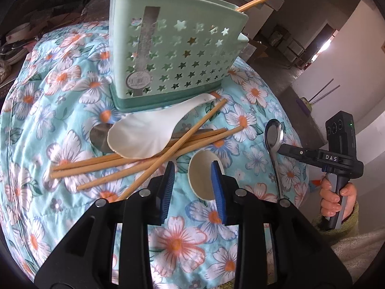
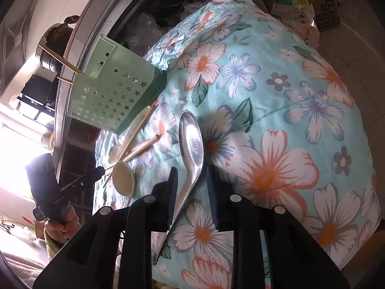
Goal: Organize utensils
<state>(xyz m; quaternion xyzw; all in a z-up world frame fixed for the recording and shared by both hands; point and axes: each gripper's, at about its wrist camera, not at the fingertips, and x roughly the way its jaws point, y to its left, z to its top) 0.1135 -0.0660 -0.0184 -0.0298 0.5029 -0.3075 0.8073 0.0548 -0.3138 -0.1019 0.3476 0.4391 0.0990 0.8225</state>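
Note:
A mint-green holder [image 1: 173,55] with star-shaped holes stands at the back of the floral cloth, and two chopsticks stick out of its top. In front of it lie a large white spoon [image 1: 144,132], several loose chopsticks [image 1: 134,159] and a half-hidden metal spoon [image 1: 101,134]. My left gripper [image 1: 193,187] is open, and a small white spoon [image 1: 203,175] lies partly between its blue pads with a gap on the left. My right gripper [image 2: 191,185] is open astride the handle of a long metal spoon [image 2: 192,139], without pressing it. The holder [image 2: 115,89] lies up-left in the right wrist view.
The floral cloth [image 2: 288,96] bulges like a cushion and falls away at its edges. A person's hand [image 1: 334,197] holds the right gripper's handle at the right. Dark clutter sits behind the holder, and a plastic bag [image 2: 293,4] lies beyond the cloth.

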